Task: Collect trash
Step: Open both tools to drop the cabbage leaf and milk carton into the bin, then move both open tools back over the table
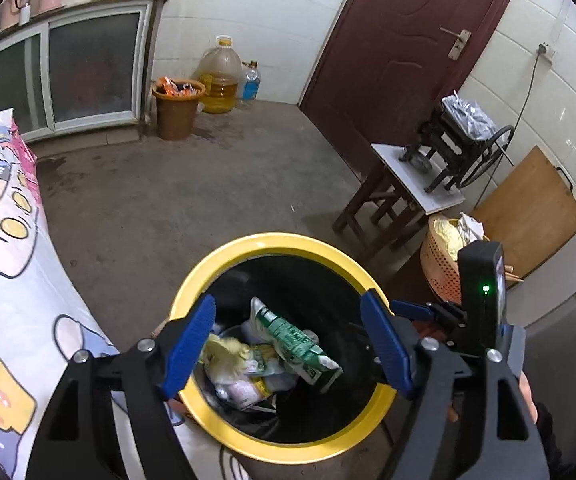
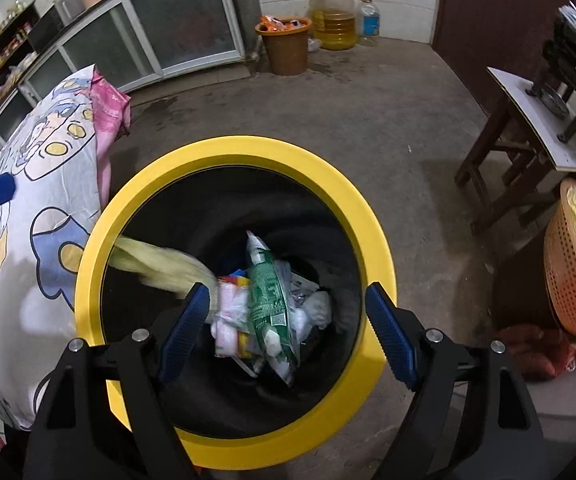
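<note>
Both grippers hang spread over the yellow-rimmed bin, a yellow scrap blurred at its rim.

Low in each frame the left gripper (image 1: 288,344) and right gripper (image 2: 286,330) are released, holding nothing. Centre frame, the bin (image 2: 375,232) holds the green wrapper (image 2: 268,296) and other wrappers; the yellow scrap (image 2: 156,266) streaks from its left rim. Best kept centred above the opening, then lifted straight clear. Upper frame: a brown bucket (image 2: 288,50) by the wall.

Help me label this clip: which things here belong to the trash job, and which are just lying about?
Job:
yellow-rimmed bin
green wrapper inside it
yellow falling scrap
left claw, open
right claw, open

Lying about:
oil jug
brown bucket
orange basket
wooden stool
</note>
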`<action>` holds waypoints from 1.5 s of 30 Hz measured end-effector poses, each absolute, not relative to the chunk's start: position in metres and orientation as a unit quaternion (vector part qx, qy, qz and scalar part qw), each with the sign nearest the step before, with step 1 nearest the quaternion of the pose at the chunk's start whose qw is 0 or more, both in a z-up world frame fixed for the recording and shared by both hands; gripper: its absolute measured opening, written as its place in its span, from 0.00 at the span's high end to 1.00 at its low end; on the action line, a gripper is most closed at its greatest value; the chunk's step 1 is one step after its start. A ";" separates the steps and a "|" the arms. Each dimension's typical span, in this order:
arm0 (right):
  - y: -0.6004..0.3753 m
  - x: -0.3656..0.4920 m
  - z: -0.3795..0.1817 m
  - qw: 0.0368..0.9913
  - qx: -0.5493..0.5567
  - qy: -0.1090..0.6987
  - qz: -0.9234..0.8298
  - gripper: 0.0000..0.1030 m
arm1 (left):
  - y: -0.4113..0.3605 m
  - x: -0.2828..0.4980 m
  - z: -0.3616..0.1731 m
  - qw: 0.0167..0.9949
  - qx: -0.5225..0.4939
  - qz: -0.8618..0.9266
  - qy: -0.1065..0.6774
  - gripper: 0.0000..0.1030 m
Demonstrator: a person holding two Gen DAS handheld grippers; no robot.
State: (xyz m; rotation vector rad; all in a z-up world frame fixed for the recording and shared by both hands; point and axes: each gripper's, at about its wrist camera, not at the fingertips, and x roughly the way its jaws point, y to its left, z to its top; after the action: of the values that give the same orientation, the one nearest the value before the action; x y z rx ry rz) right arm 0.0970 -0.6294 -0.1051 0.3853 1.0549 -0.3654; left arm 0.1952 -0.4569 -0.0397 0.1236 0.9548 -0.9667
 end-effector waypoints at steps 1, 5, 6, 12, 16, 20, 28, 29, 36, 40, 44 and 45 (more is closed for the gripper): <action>-0.630 0.096 -0.105 0.830 0.185 0.497 -0.173 0.26 | -0.453 0.195 -0.037 0.780 0.057 -0.445 0.437 0.25; -0.623 0.096 -0.100 0.832 0.183 0.496 -0.169 0.26 | -0.436 0.194 -0.029 0.795 0.066 -0.436 0.416 0.23; -0.620 0.097 -0.098 0.833 0.182 0.496 -0.168 0.26 | -0.430 0.194 -0.028 0.798 0.065 -0.434 0.412 0.23; -0.593 0.107 -0.080 0.847 0.159 0.485 -0.148 0.26 | -0.382 0.205 -0.019 0.807 0.034 -0.420 0.412 0.22; -0.576 0.121 -0.069 0.853 0.148 0.482 -0.136 0.25 | -0.345 0.216 -0.014 0.818 0.018 -0.400 0.414 0.21; -0.551 0.136 -0.061 0.858 0.128 0.480 -0.128 0.25 | -0.304 0.225 -0.011 0.830 0.010 -0.379 0.409 0.19; -0.498 0.171 -0.052 0.868 0.109 0.476 -0.092 0.25 | -0.214 0.230 -0.006 0.856 0.011 -0.334 0.394 0.17; -0.489 0.178 -0.051 0.870 0.107 0.475 -0.083 0.24 | -0.203 0.231 -0.006 0.859 0.010 -0.328 0.392 0.17; -0.422 0.222 -0.051 0.875 0.080 0.476 -0.020 0.24 | -0.119 0.227 -0.005 0.888 0.031 -0.268 0.373 0.15; -0.383 0.241 -0.049 0.877 0.062 0.475 0.021 0.24 | -0.068 0.229 -0.007 0.902 0.034 -0.226 0.366 0.11; -0.351 0.258 -0.046 0.878 0.058 0.472 0.056 0.21 | -0.016 0.232 -0.011 0.910 0.010 -0.182 0.371 0.08; -0.343 0.261 -0.045 0.879 0.057 0.469 0.062 0.21 | -0.010 0.233 -0.011 0.911 0.006 -0.174 0.373 0.08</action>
State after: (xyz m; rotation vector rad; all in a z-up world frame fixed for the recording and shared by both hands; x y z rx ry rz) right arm 0.2613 -0.3427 -0.0447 0.1191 0.9777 0.1283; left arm 0.2328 -0.0100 -0.0113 0.0119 0.7696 -0.3582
